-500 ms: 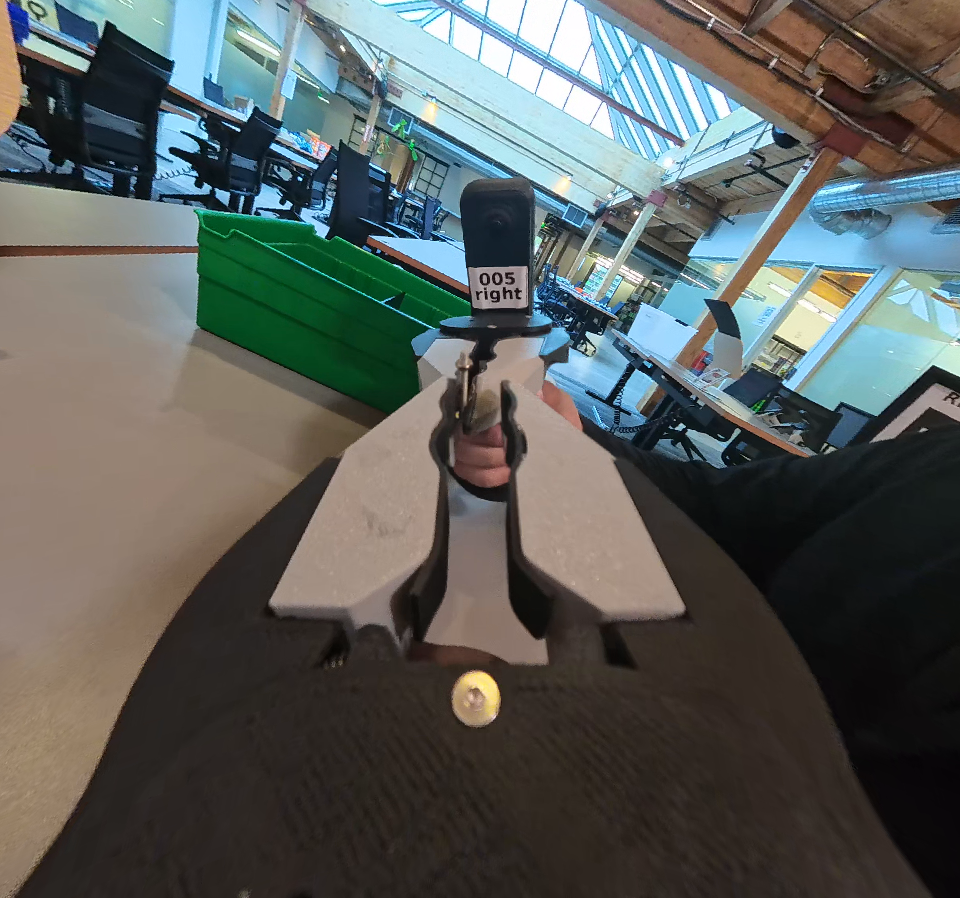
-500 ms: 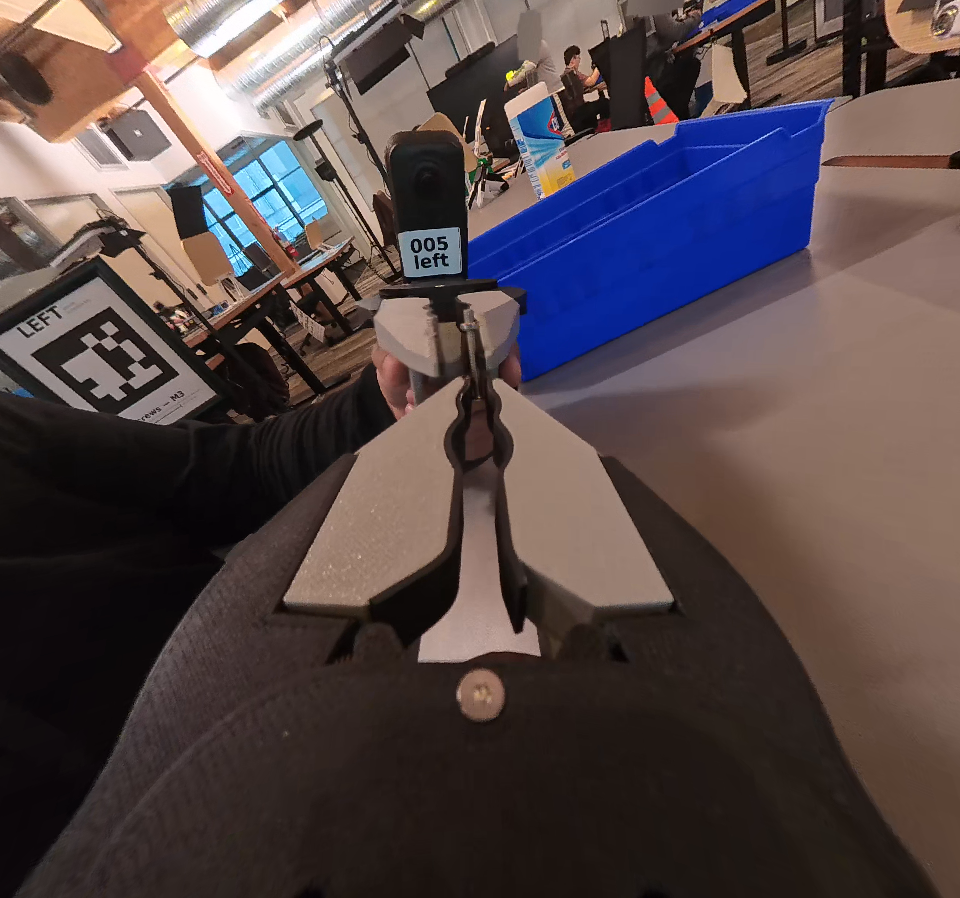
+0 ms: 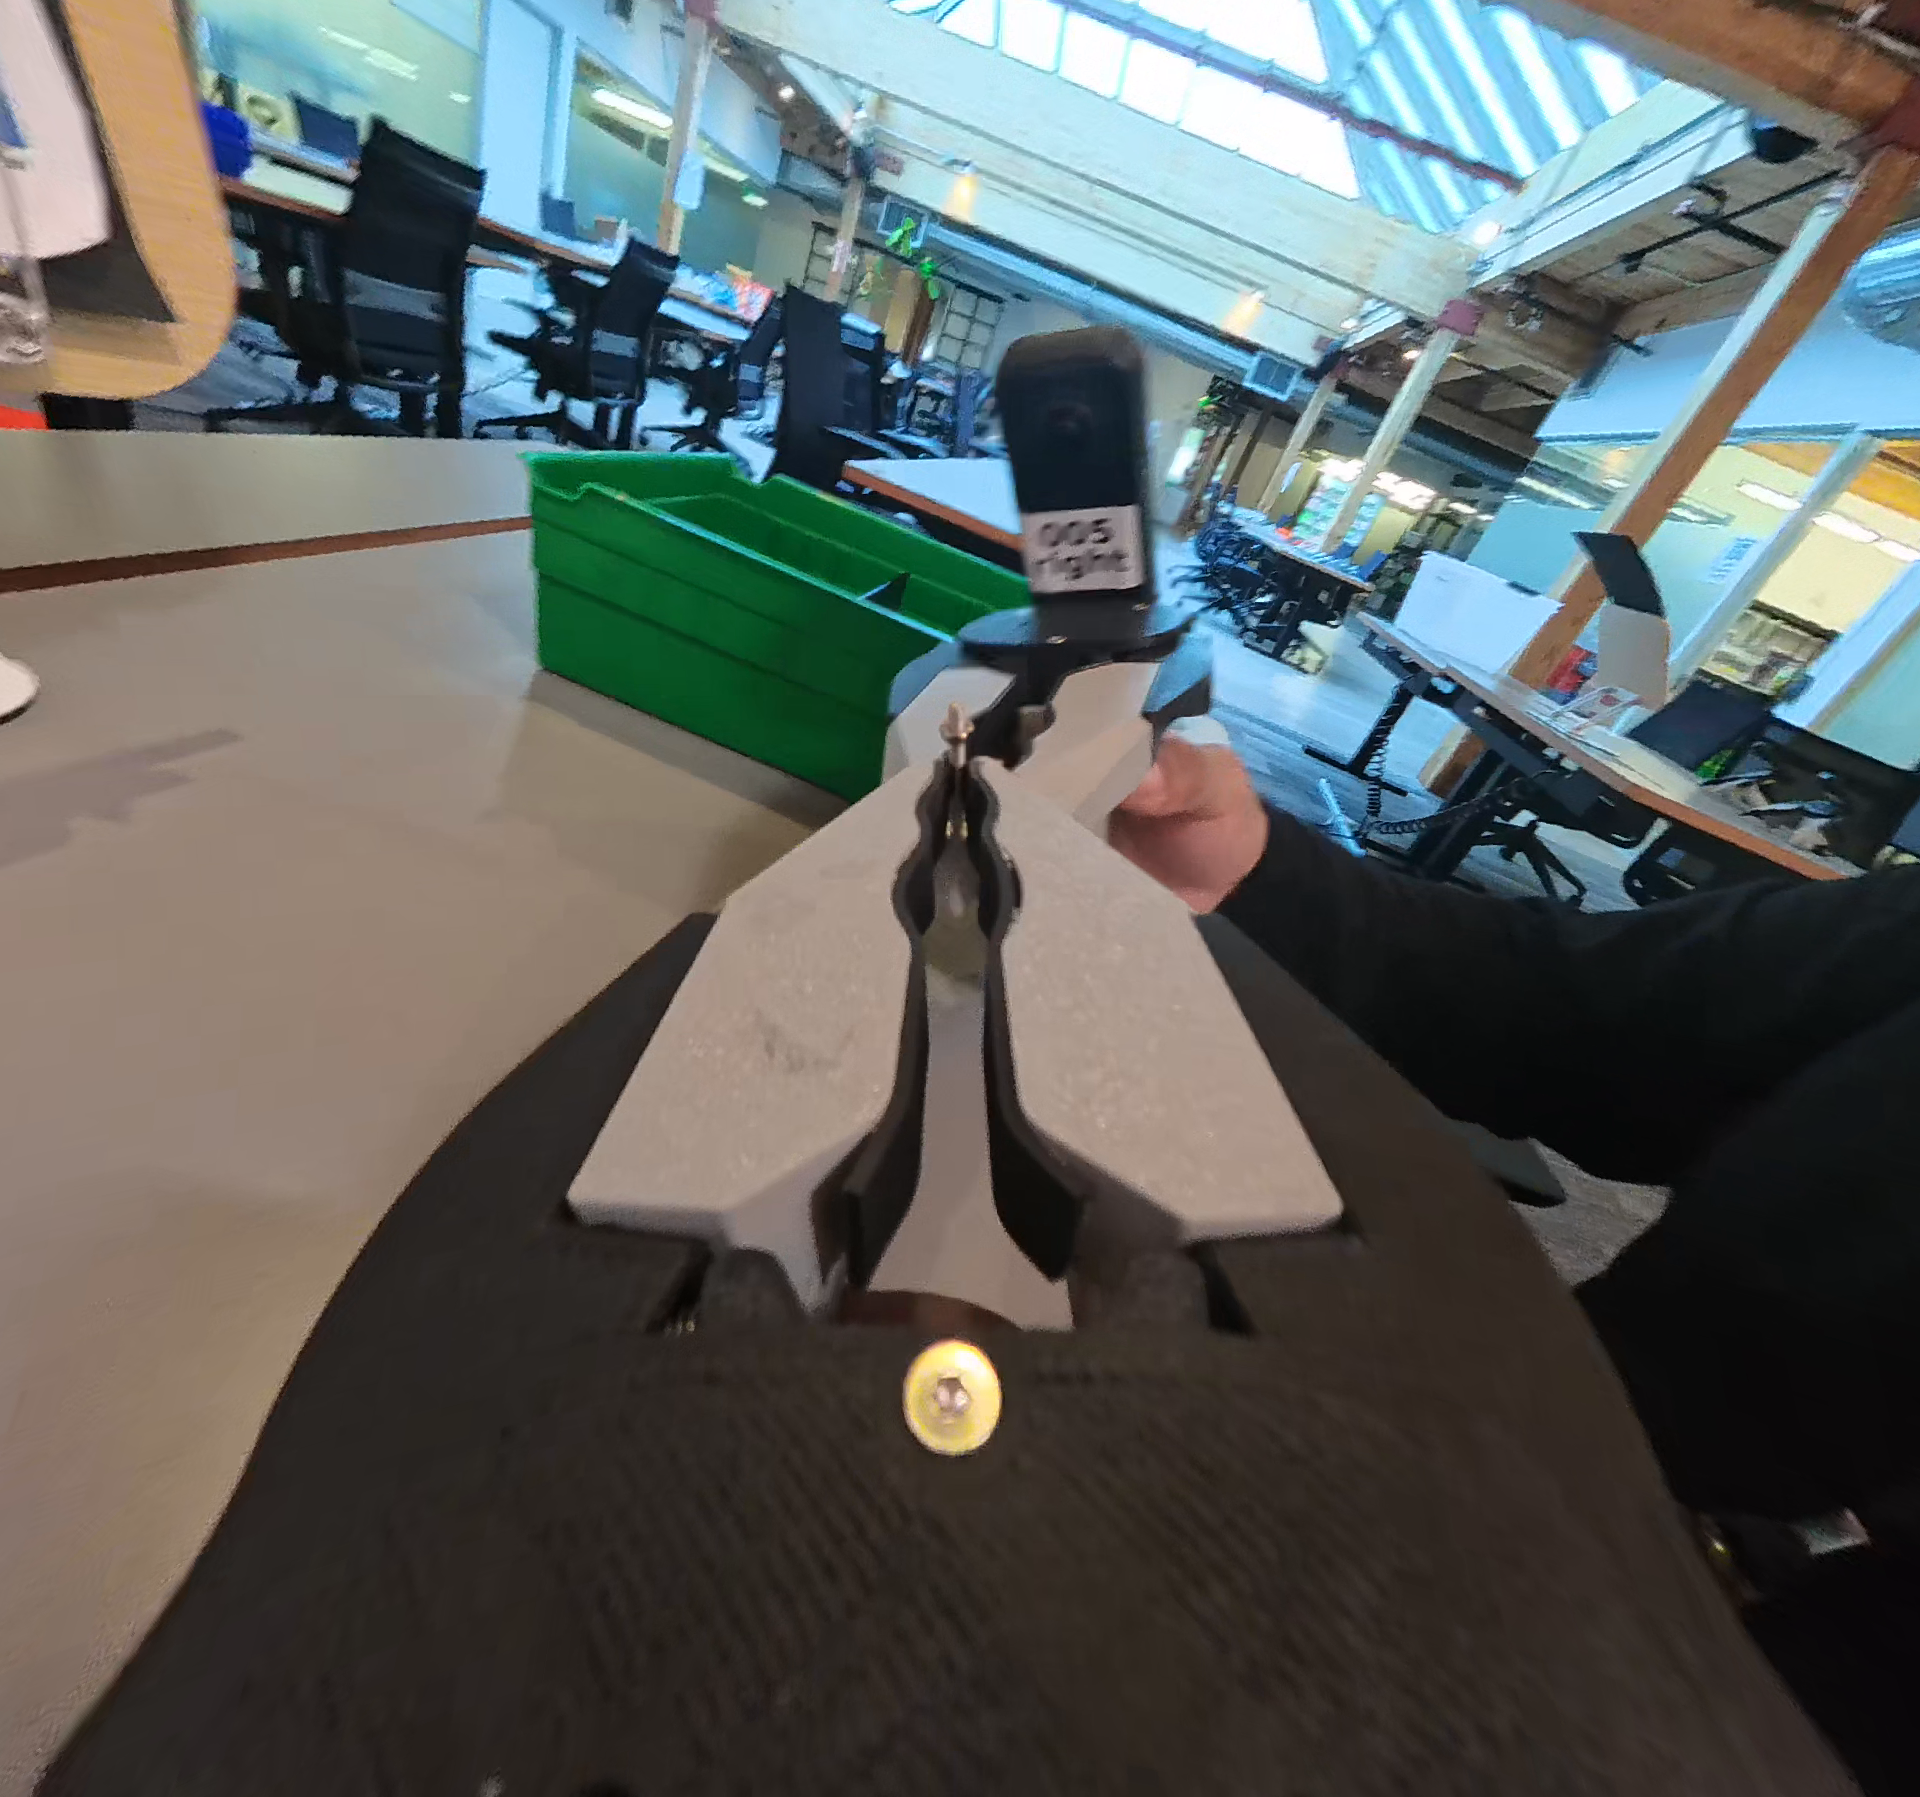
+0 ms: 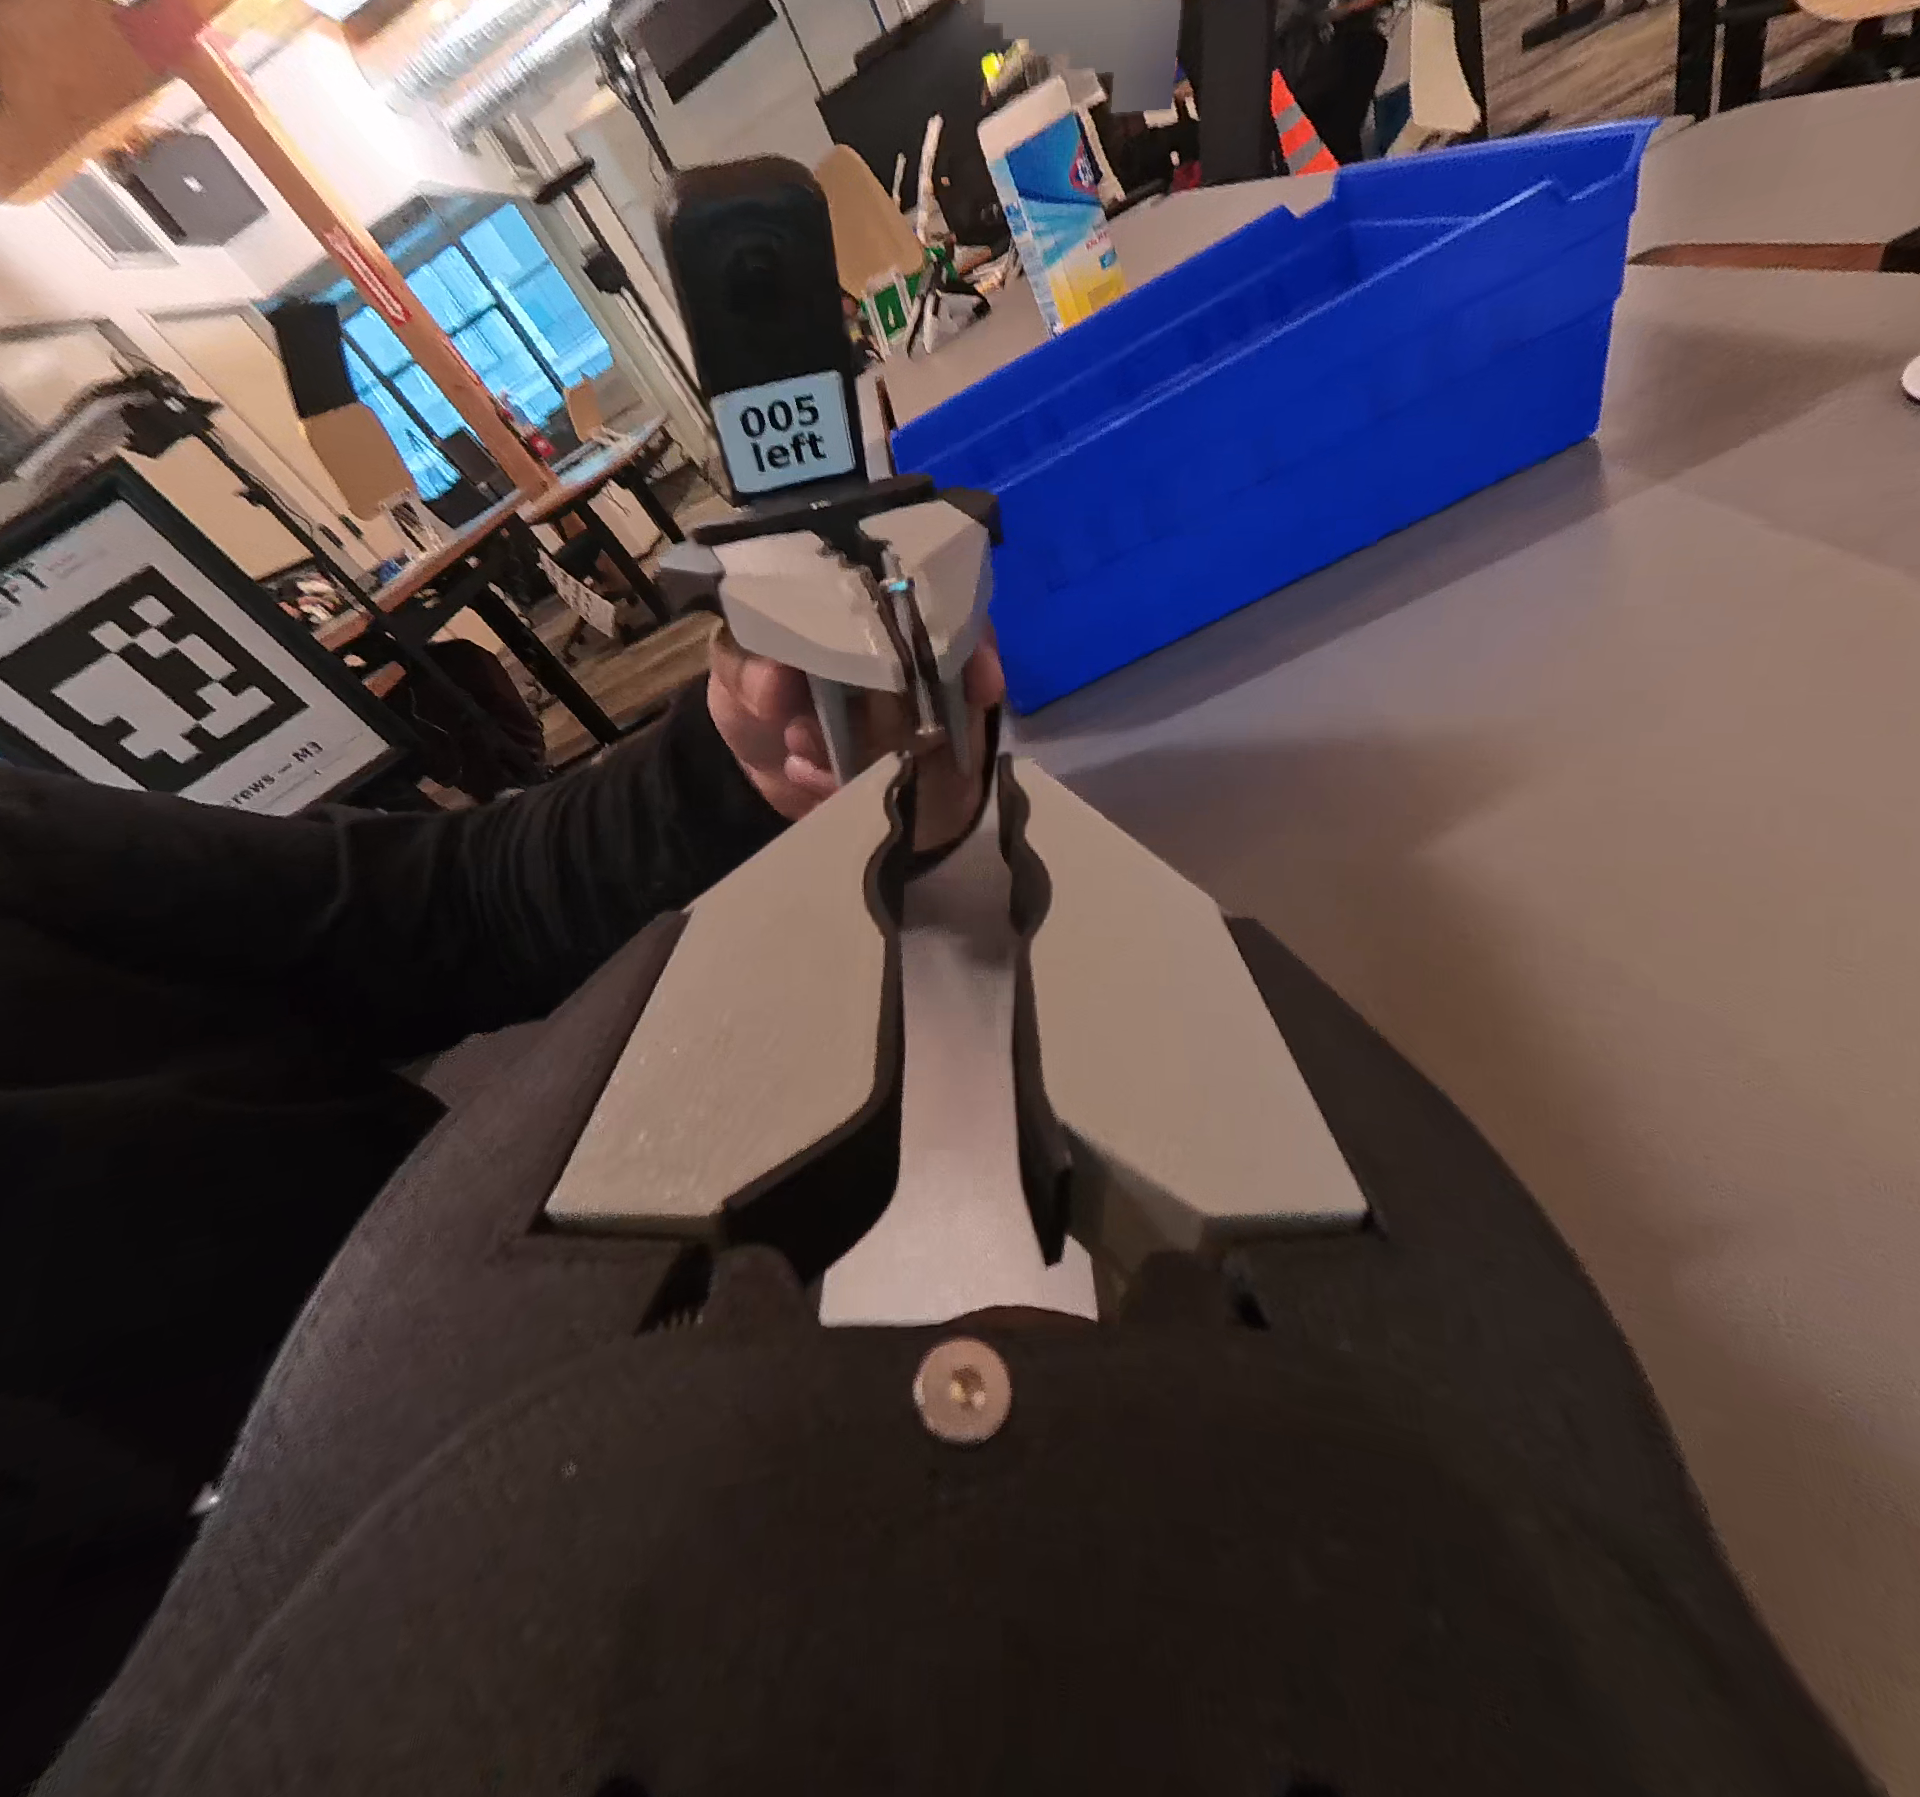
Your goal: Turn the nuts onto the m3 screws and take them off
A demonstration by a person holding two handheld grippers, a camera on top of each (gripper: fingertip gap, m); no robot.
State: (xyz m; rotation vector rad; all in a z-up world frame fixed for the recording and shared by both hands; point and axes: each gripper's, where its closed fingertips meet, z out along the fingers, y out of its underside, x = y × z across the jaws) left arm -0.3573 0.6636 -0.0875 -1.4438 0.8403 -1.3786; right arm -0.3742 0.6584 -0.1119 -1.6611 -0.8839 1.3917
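My left gripper (image 3: 956, 791) is shut on a thin metal M3 screw (image 3: 954, 745) that sticks out past its fingertips. The screw's outer end is a small wider metal piece; I cannot tell whether it is a nut. In the right wrist view the left gripper (image 4: 920, 708) stands just ahead, with the screw (image 4: 909, 656) upright between its fingers. My right gripper (image 4: 948, 776) is open and empty, just short of the screw's lower end. In the left wrist view the right gripper (image 3: 1029, 729) is tilted off to the right, behind the screw.
Both grippers hover over a grey table (image 4: 1558, 812). A green bin (image 3: 727, 604) stands on it beyond the left gripper. A blue bin (image 4: 1299, 417) stands beyond the right gripper, with a wipes canister (image 4: 1055, 199) behind it. A framed marker board (image 4: 145, 667) stands at the left. Both grippers' tips are close together, under 4 cm apart.
My right gripper has opened, let go of the screw and drawn back a little to the side. The left gripper keeps hold of the screw and has turned slightly.
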